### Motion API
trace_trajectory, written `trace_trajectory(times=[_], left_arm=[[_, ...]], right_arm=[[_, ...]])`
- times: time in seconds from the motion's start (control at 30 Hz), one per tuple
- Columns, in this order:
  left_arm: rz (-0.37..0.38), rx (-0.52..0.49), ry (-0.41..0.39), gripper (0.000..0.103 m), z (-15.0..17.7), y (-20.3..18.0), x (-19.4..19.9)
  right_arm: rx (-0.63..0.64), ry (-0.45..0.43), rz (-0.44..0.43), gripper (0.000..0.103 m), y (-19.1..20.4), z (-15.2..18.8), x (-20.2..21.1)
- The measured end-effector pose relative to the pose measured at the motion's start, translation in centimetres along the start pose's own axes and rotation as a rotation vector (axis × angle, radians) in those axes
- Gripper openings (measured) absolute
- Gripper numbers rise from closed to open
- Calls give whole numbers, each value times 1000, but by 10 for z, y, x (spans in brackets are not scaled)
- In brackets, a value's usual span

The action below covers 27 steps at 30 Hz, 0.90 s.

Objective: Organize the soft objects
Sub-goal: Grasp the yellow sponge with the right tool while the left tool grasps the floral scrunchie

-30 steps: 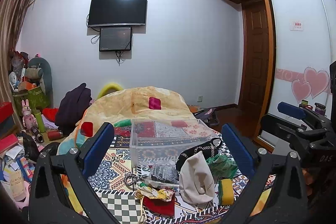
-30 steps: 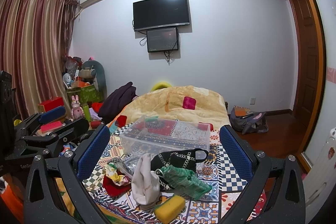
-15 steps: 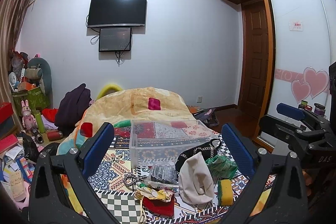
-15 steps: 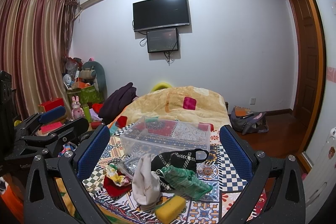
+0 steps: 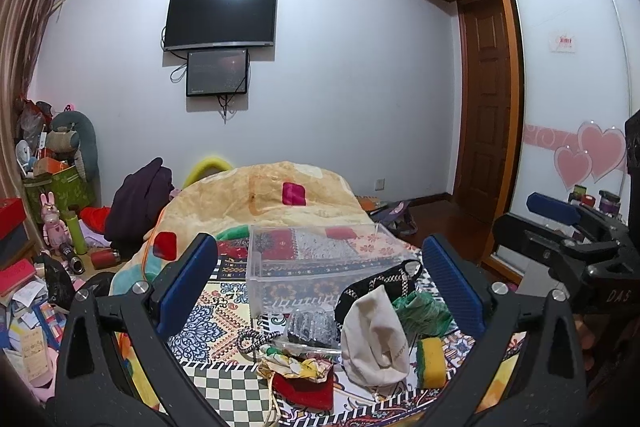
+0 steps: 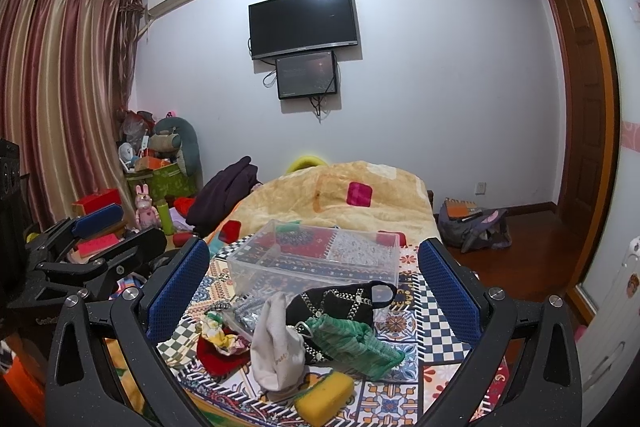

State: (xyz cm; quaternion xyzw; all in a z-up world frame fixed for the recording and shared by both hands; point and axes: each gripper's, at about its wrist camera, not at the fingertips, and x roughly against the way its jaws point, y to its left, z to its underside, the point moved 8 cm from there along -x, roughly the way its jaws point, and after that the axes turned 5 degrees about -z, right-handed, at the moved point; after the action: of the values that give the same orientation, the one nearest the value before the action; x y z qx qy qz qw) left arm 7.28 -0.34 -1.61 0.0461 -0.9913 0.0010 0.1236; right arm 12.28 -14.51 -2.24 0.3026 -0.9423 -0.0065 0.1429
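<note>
Both grippers, left gripper and right gripper, hang wide open and empty above the soft pile, cream pouch just ahead-below, clear bin beyond it; best drop straight, pinch mid-fabric.

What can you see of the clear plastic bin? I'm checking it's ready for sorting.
The clear plastic bin is a lidless, rectangular, see-through box, upright on the patterned bedspread. It looks empty, the fabric's print showing through its walls. The black handbag lies against its near side. Neither gripper touches it.
</note>
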Motion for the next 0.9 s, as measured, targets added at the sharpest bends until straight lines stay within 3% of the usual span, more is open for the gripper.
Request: trace_trajectory(times=[0.23, 0.53, 0.63, 0.73, 0.9], left_arm=[[15, -34, 150, 103, 29, 3, -23], [47, -33, 316, 103, 80, -3, -51], [26, -12, 367, 101, 96, 6, -61], [14, 2, 437, 89, 113, 15, -70], [-11, 37, 523, 81, 140, 31, -82]], right_arm=[[-10, 113, 8, 103, -12, 19, -14], [-61, 353, -3, 103, -36, 82, -35], [-100, 413, -27, 98, -39, 99, -38], [-130, 476, -53, 88, -40, 115, -44], [-171, 557, -103, 70, -36, 138, -55]])
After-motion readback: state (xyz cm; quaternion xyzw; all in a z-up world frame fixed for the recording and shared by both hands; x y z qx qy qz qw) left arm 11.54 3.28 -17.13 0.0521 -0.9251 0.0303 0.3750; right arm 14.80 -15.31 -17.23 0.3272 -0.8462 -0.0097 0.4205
